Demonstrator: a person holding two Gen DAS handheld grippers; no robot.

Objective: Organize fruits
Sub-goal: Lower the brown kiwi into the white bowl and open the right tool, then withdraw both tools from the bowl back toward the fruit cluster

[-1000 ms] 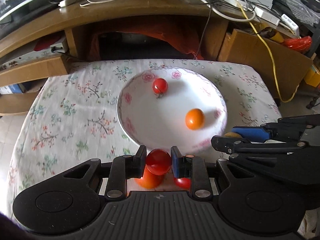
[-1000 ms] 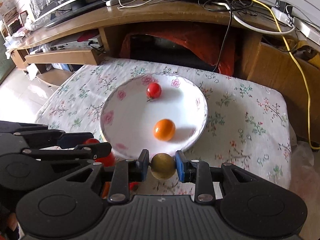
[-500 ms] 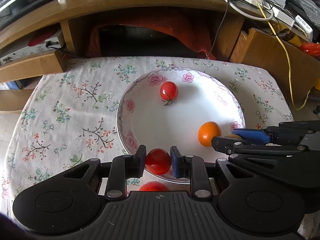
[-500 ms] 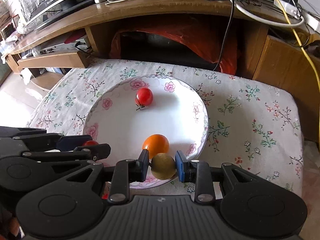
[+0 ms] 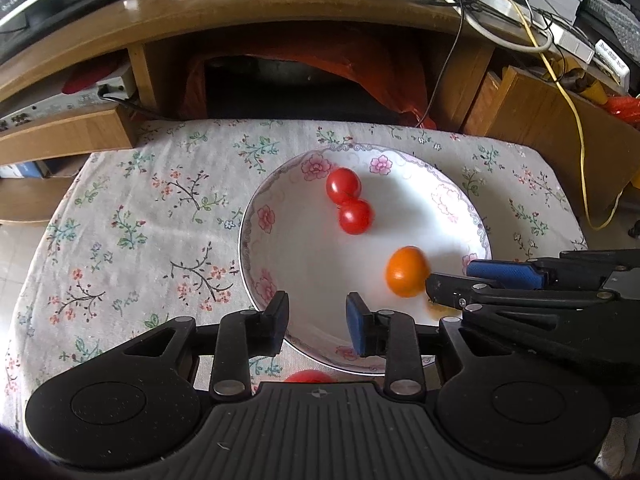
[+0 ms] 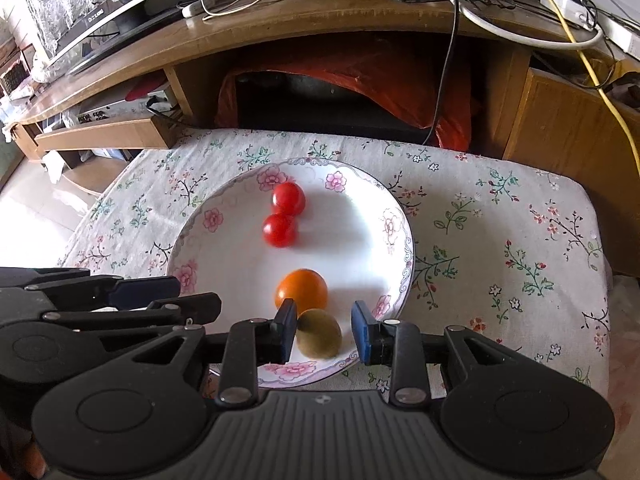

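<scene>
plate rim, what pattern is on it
Pink flowers with a thin scrolled border on the white plate, clearest in the right wrist view.

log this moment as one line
left hand-held gripper open, empty | right hand-held gripper open around kiwi | plate: two tomatoes, orange, kiwi

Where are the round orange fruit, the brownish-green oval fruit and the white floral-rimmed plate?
round orange fruit [image 6: 301, 292]: right wrist view, middle of its upper face.
brownish-green oval fruit [image 6: 319, 333]: right wrist view, centre of its skin.
white floral-rimmed plate [image 5: 267, 216]: left wrist view, left rim by a pink flower.
</scene>
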